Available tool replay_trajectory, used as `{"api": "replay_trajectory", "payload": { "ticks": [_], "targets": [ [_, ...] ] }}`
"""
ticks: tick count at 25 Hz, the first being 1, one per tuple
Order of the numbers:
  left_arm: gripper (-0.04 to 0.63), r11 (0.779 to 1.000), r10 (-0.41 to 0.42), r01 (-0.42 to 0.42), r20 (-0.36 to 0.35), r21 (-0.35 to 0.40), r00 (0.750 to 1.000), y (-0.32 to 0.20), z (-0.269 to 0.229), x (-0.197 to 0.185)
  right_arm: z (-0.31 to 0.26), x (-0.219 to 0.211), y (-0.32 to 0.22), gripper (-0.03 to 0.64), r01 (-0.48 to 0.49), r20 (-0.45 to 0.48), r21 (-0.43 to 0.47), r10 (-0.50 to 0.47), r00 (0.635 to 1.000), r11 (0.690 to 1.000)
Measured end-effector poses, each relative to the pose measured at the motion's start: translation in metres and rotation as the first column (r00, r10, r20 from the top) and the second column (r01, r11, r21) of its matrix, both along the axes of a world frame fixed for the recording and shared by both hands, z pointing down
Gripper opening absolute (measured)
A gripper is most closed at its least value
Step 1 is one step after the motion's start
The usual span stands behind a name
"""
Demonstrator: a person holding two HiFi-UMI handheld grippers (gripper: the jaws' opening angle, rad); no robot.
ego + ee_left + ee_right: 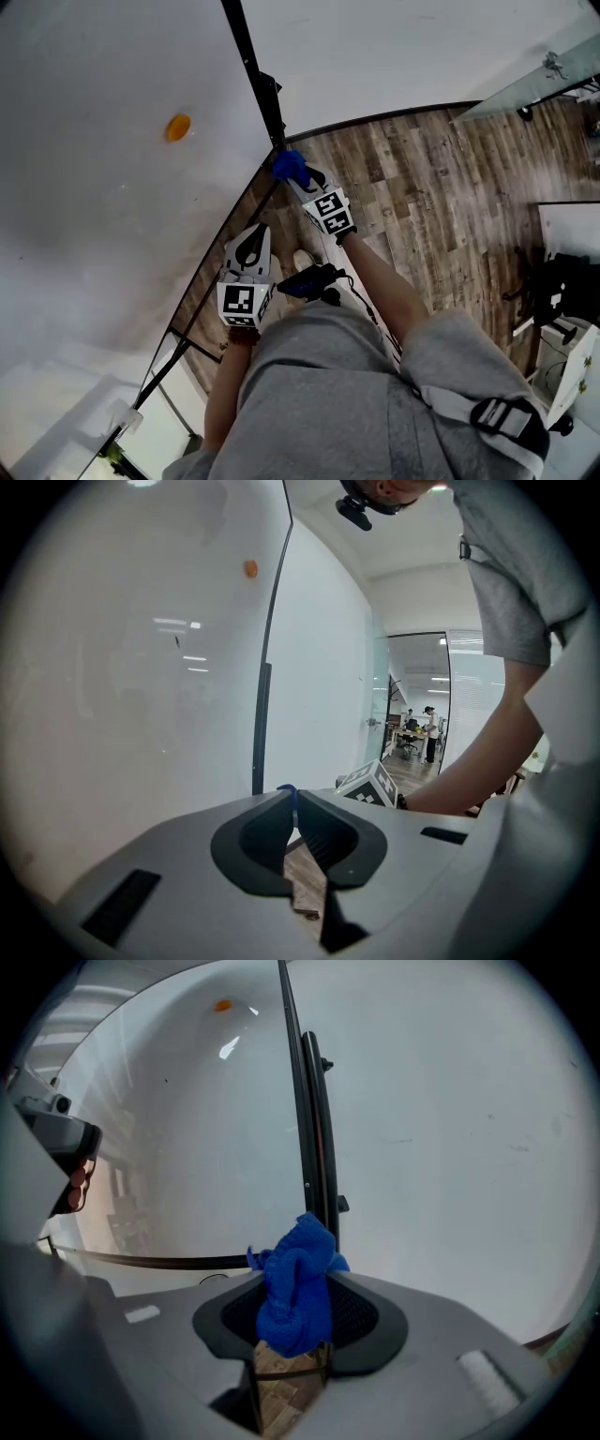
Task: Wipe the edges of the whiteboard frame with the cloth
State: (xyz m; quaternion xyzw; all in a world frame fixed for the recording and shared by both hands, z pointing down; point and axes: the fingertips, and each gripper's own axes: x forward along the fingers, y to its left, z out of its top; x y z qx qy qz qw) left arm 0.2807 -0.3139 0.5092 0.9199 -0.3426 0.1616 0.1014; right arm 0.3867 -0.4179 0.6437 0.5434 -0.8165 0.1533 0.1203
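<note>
The whiteboard [103,216] fills the left of the head view, and its black frame edge [255,66] runs down from the top. My right gripper [298,176] is shut on a bunched blue cloth [290,166], which touches the frame's edge. In the right gripper view the blue cloth [295,1288] bulges out between the jaws, just before the black frame [305,1110]. My left gripper [251,240] hangs lower and to the left, near the board's bottom edge. In its own view the left gripper [292,801] is shut with nothing in it, and the frame [272,639] stands ahead.
An orange magnet [178,127] sticks to the board. Wooden floor [441,187] lies to the right, with dark chairs and equipment [558,281] at the far right. A dark device [314,279] hangs at the person's waist. A glass door and a distant office [417,724] show beyond.
</note>
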Motion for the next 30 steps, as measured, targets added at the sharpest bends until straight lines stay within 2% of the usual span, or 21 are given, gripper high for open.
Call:
{"api": "replay_trajectory", "payload": {
  "ticks": [14,24,30],
  "targets": [
    [0.023,0.997,-0.059,0.06,0.032,-0.043,0.998,-0.005,0.014,-0.022,0.036,-0.012,-0.037,0.161,0.046,-0.027,-0.062,-0.047,0.999,0.997],
    [0.023,0.993,-0.103,0.106,0.051,-0.044,0.993,-0.004,0.018,-0.031,0.046,-0.029,-0.052,0.16,0.092,-0.021,-0.085,-0.094,0.995,0.992],
    [0.023,0.99,-0.136,0.138,0.056,-0.037,0.989,-0.002,0.014,-0.04,0.047,-0.037,-0.063,0.156,0.099,-0.058,-0.077,-0.103,0.993,0.992]
  ]
}}
